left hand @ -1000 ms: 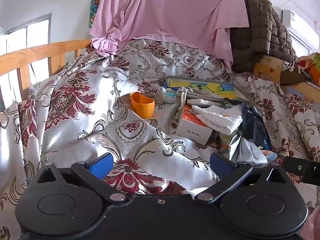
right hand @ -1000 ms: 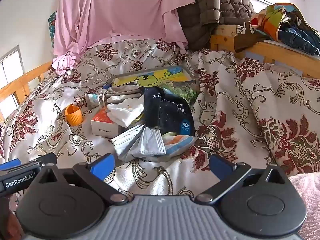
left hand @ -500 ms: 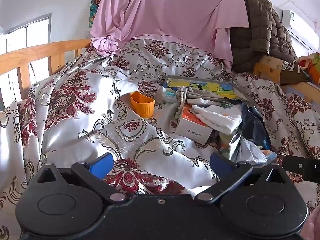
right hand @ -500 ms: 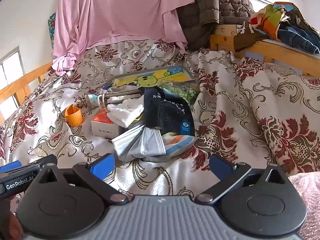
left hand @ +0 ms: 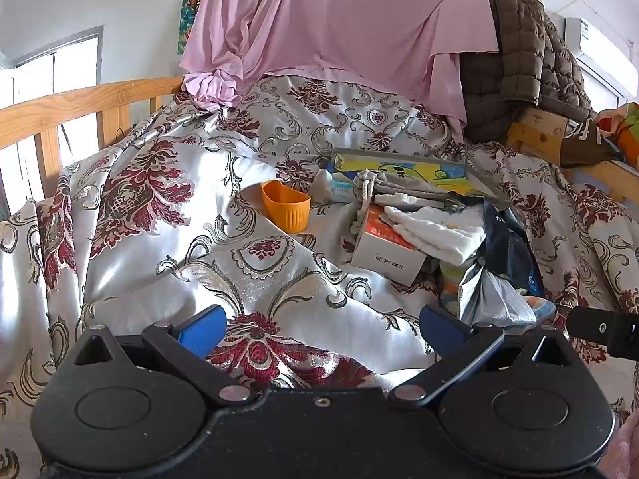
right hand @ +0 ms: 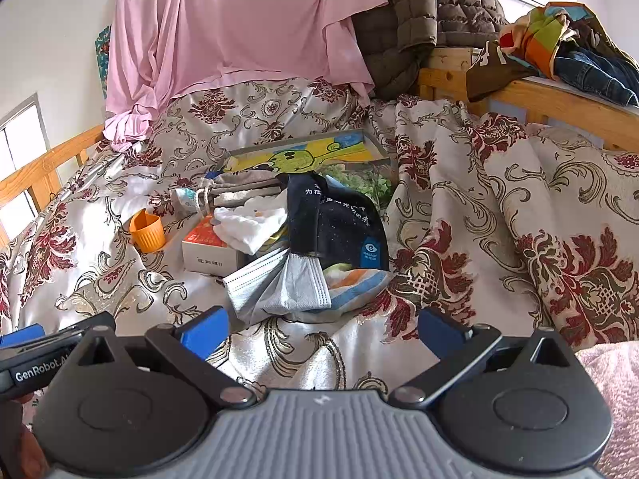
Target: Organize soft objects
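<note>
My right tongs (right hand: pixel 321 329) creep a touch toward the face masks (right hand: pixel 275 285); the pile sits slightly lower in view. Nothing on the bed moves.

I see the soft things heaped together on the floral bedspread (right hand: pixel 459 207). A white folded cloth (right hand: pixel 249 225) drapes over a small white and orange box (right hand: pixel 207 251). Just right of it, a dark navy pouch (right hand: pixel 339 227) with printed lettering lies tilted. Grey face masks (right hand: pixel 279 287) fan out at the front of the heap, touching the pouch's lower edge. A grey drawstring bag (left hand: pixel 383 185) lies flat behind the cloth.
</note>
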The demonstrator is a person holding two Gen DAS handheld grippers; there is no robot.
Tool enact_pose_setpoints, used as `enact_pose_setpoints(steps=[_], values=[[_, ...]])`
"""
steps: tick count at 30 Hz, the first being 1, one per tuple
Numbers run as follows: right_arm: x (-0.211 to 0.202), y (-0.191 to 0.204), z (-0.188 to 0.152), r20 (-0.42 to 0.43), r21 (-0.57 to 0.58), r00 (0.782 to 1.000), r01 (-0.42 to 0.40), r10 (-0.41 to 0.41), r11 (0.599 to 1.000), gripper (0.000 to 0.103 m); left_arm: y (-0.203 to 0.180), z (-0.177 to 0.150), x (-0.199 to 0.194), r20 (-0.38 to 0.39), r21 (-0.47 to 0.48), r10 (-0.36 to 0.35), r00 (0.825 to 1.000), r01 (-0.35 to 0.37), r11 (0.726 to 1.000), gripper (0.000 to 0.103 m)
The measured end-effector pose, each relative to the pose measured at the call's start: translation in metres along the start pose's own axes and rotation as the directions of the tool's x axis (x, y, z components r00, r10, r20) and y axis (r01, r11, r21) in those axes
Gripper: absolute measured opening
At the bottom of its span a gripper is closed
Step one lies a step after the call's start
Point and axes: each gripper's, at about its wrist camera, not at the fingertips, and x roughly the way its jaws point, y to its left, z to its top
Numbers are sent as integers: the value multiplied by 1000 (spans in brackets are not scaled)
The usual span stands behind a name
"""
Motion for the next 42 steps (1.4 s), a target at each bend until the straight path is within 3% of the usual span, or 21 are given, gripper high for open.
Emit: enact_pose_setpoints(steps=[42], values=[[0,0,1,0,4,1000,-3,3,1000,103,3,-3,4,-12,-3,2,1000,-2,1000,102]])
